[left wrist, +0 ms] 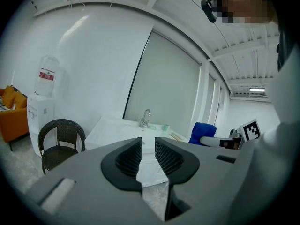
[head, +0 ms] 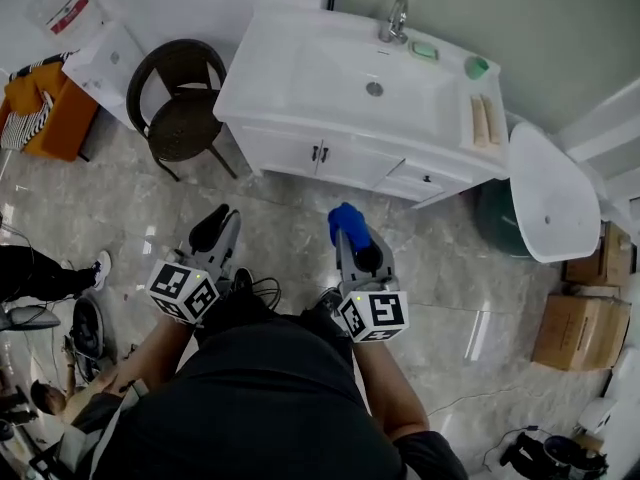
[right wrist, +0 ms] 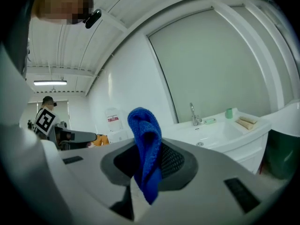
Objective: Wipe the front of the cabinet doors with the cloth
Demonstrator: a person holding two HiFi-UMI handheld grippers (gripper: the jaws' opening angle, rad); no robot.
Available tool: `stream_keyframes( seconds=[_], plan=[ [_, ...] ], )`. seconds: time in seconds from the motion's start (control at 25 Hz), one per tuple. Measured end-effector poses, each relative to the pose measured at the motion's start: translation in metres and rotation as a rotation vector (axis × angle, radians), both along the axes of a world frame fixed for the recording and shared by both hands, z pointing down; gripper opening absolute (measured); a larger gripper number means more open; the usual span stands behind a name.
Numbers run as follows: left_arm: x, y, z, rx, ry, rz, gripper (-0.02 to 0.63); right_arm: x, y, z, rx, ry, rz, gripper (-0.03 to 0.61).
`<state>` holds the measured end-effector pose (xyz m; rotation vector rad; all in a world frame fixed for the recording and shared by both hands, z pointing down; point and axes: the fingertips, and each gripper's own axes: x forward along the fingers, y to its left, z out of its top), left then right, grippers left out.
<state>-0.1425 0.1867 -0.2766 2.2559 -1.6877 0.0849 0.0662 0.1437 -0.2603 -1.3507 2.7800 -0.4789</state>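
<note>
Cloth (right wrist: 145, 135) clenched in your right gripper (right wrist: 147, 162) fingers. Your left gripper (left wrist: 148, 156) fingers slightly parted, empty. Cabinet doors (head: 300, 153) at 12 o'clock, well apart.

Bare floor (head: 285, 216) before the cabinet doors (head: 300, 154): open passage; wicker chair (head: 183, 103) stands just beside their left end (contact unclear); loose white basin (head: 548, 196) and cardboard boxes (head: 580, 330) hem the right side.
</note>
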Motion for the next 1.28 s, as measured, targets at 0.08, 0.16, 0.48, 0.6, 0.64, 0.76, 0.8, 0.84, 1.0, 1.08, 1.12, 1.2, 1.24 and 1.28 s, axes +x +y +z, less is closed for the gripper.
stream_keyframes(
  seconds=[0.08,0.16,0.48,0.6,0.64,0.76,0.8,0.84,1.0,1.08,1.12,1.2,1.24,1.28],
  plan=[
    [-0.001,-0.01,0.001,0.013,-0.026,0.004,0.087,-0.003,-0.014,0.01,-0.007,-0.006,-0.006,0.078],
    [-0.008,-0.022,0.001,0.033,-0.043,0.022,0.087,-0.013,-0.031,0.022,-0.024,0.002,-0.004,0.078],
    [-0.064,-0.103,0.023,0.064,0.012,0.178,0.087,-0.082,-0.113,0.117,-0.254,0.089,0.146,0.078],
    [-0.061,-0.121,0.038,0.076,0.018,0.212,0.087,-0.092,-0.13,0.137,-0.242,0.096,0.176,0.078],
    [-0.056,-0.13,0.042,0.084,0.012,0.217,0.087,-0.094,-0.141,0.143,-0.227,0.081,0.178,0.078],
    [-0.037,-0.162,0.068,0.067,-0.024,0.214,0.087,-0.099,-0.178,0.184,-0.205,0.031,0.166,0.078],
    [-0.032,-0.17,0.081,0.049,-0.036,0.205,0.087,-0.102,-0.188,0.205,-0.212,0.022,0.154,0.078],
    [-0.027,-0.176,0.096,0.03,-0.046,0.191,0.087,-0.104,-0.196,0.228,-0.227,0.02,0.139,0.078],
    [-0.006,-0.185,0.158,-0.029,-0.089,0.148,0.087,-0.107,-0.222,0.31,-0.276,0.079,0.079,0.078],
    [0.008,-0.188,0.188,-0.04,-0.121,0.155,0.087,-0.105,-0.234,0.338,-0.26,0.123,0.06,0.078],
    [0.014,-0.189,0.201,-0.044,-0.129,0.163,0.087,-0.104,-0.239,0.349,-0.244,0.145,0.052,0.078],
    [0.025,-0.191,0.223,-0.059,-0.123,0.178,0.087,-0.106,-0.248,0.367,-0.211,0.185,0.03,0.078],
    [0.029,-0.191,0.233,-0.07,-0.114,0.182,0.087,-0.109,-0.252,0.375,-0.198,0.198,0.016,0.078],
    [0.032,-0.192,0.243,-0.085,-0.105,0.185,0.087,-0.114,-0.256,0.383,-0.189,0.205,-0.002,0.078]
  ],
)
